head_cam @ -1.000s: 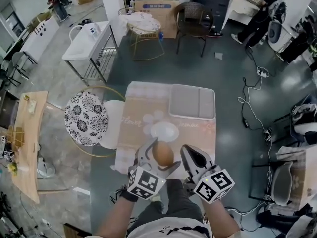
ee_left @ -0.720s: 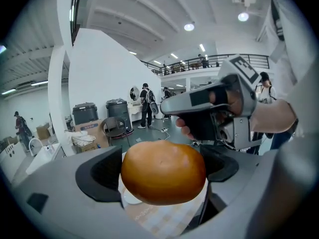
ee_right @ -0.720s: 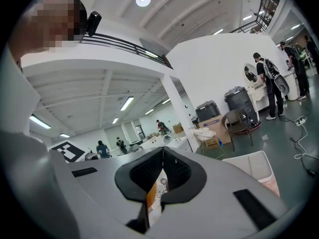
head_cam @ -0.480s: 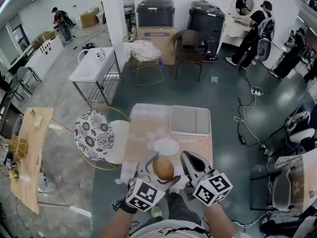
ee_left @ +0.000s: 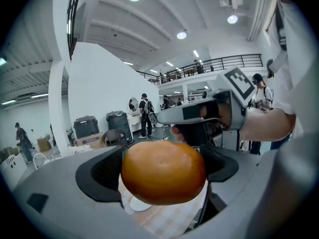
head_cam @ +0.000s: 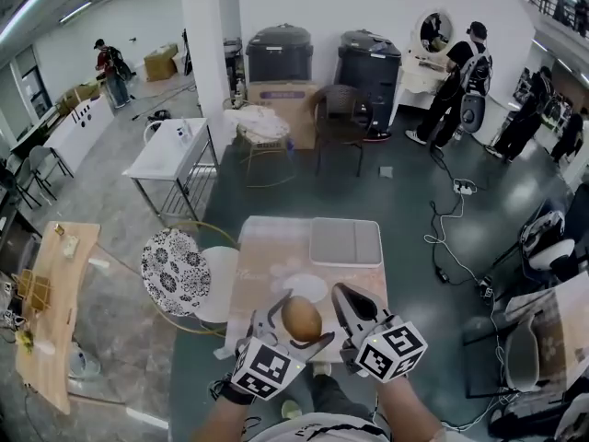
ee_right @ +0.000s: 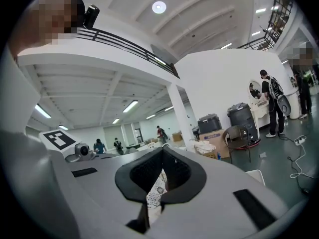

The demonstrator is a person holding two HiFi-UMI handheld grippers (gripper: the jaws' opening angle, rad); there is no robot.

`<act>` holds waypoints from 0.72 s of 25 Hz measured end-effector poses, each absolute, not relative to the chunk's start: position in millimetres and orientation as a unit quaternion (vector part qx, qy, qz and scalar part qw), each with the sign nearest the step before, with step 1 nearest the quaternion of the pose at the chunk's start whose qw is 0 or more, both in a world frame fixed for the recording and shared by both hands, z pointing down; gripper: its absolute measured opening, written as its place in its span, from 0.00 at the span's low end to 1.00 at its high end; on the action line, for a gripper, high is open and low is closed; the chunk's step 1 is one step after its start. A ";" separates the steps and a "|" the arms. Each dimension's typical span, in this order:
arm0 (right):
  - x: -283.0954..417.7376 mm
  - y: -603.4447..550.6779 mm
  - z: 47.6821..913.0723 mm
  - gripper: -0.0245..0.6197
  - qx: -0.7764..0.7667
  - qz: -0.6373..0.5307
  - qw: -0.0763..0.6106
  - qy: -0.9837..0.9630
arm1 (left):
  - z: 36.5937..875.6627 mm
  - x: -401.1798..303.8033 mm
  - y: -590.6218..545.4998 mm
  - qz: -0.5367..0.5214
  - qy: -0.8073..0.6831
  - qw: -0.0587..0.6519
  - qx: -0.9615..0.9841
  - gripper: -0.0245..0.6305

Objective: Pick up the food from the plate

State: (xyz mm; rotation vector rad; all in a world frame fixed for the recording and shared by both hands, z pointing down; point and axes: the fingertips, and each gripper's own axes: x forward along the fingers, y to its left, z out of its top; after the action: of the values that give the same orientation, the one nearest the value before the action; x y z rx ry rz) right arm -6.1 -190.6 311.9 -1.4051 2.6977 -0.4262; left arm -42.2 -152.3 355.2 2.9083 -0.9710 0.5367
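A round brown bun-like food point(head_cam: 300, 318) sits between the jaws of my left gripper point(head_cam: 303, 326), which is shut on it and holds it above the near end of the table. In the left gripper view the food point(ee_left: 163, 171) fills the gap between the dark pads, with the white plate point(ee_left: 134, 203) showing below it. In the head view the plate point(head_cam: 307, 288) lies bare on the table just beyond the food. My right gripper point(head_cam: 344, 295) hovers to the right of the food, jaws shut and holding nothing point(ee_right: 160, 172).
A grey tray point(head_cam: 345, 241) lies at the far end of the patterned table point(head_cam: 265, 251). A black-and-white patterned round chair point(head_cam: 177, 271) and a white seat point(head_cam: 213, 271) stand to the table's left. Cables point(head_cam: 449, 238) run over the floor to the right.
The head view has tilted up, so the table and plate sit lower in the picture. The food stays in my left gripper and both grippers keep their pose.
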 end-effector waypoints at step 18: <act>-17.3 -166.1 306.0 0.06 -0.459 -0.121 0.025 0.880 | 351.8 -50.5 -132.1 0.173 -0.316 0.011 0.933 0.77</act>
State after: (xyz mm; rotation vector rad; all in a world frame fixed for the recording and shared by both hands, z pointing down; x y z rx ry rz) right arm -17.3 -166.1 306.0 -1.4198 2.7205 -0.3733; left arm -50.5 -132.1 351.8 2.9106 -0.9875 0.5398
